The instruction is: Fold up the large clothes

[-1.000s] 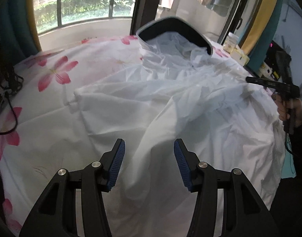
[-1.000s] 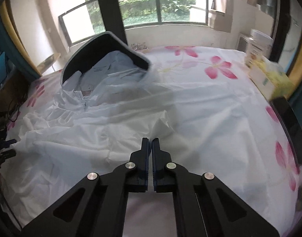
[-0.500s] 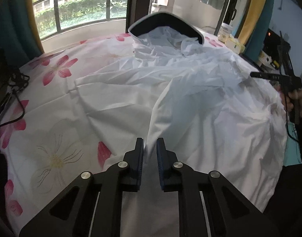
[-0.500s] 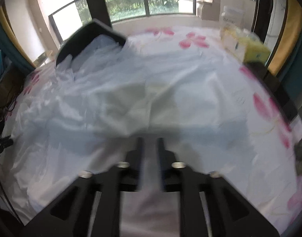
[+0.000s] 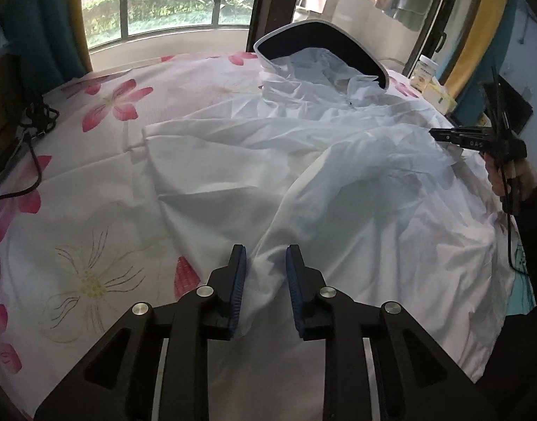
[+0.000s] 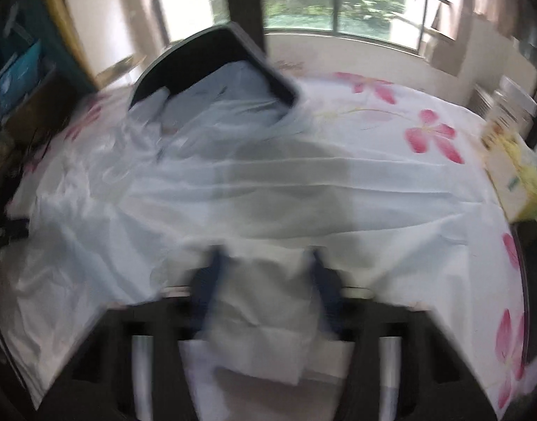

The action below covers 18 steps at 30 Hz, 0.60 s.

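Note:
A large white hooded jacket (image 5: 356, 182) lies spread on the flowered bed sheet (image 5: 93, 182), its dark-lined hood (image 5: 321, 40) at the far end. My left gripper (image 5: 264, 277) hovers over the near hem. Its jaws are opening, with a raised fold of the jacket between the blue pads. The right wrist view is blurred. There my right gripper (image 6: 264, 273) has its jaws apart and closing, with a wad of jacket (image 6: 233, 189) fabric between them. From the left wrist view, the right gripper (image 5: 440, 136) meets the jacket's right edge, held by a hand (image 5: 507, 175).
A jar (image 5: 424, 72) and a yellow box (image 6: 514, 175) stand at the bed's right side. Black cables (image 5: 33, 122) trail along the left edge. A railed window runs behind the bed. A dark screen (image 6: 19, 73) stands at the far left of the right wrist view.
The left jaws narrowed from wide around the jacket fold, then parted slightly. The right jaws went from shut to apart with fabric between them, and that hand shifted quickly.

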Motion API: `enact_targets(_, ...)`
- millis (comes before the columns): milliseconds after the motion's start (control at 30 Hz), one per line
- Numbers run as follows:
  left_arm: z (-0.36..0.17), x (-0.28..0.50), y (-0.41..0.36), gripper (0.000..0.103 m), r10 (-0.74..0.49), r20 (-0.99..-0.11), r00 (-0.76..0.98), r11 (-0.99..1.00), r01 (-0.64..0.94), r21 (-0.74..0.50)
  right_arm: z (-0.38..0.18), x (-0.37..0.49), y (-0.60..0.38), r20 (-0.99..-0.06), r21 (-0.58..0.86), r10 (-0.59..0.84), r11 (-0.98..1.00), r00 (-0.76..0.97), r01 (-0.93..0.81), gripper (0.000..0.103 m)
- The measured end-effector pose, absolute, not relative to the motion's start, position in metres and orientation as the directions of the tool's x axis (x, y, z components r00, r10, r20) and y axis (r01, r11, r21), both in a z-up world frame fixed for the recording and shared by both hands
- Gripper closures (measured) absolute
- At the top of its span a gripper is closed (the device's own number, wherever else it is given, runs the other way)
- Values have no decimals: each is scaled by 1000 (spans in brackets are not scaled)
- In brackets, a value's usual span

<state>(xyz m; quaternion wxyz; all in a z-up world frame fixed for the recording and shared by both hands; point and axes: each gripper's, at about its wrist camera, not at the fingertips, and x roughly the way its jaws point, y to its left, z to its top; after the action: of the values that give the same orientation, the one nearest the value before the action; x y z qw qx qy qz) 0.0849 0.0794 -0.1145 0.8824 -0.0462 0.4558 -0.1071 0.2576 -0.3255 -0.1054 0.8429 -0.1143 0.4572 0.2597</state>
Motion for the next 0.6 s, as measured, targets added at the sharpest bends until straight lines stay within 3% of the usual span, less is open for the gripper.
enact_targets(33, -113, 86, 79, 79, -228, -794, 563, 973, 145, -177, -106, 256, -322, -833, 28, 326, 832, 447, -555, 99)
enact_targets(67, -112, 85, 79, 83, -223, -792, 568, 975, 143, -172, -103, 253, -323, -825, 18, 330, 826, 458, -563, 100)
enact_targets(100, -108, 85, 80, 97, -211, -785, 583, 977, 138, -159, -98, 252, -323, -813, 13, 339, 823, 473, -567, 100)
enact_targets(267, -78, 78, 83, 98, -164, -724, 670, 986, 109, -123, -48, 252, -327, -709, -35, 358, 843, 608, -537, 100)
enact_targets(367, -61, 72, 83, 98, -145, -683, 716, 989, 90, -115, -7, 251, -321, -598, -81, 379, 848, 706, -523, 100)
enact_targets(467, -62, 69, 79, 98, -158, -696, 700, 987, 104, -120, 19, 243, -316, -477, -101, 430, 840, 767, -534, 100)
enact_targets(600, -84, 59, 67, 98, -200, -746, 635, 980, 139, -144, -4, 230, -321, -502, -126, 403, 841, 765, -526, 100)
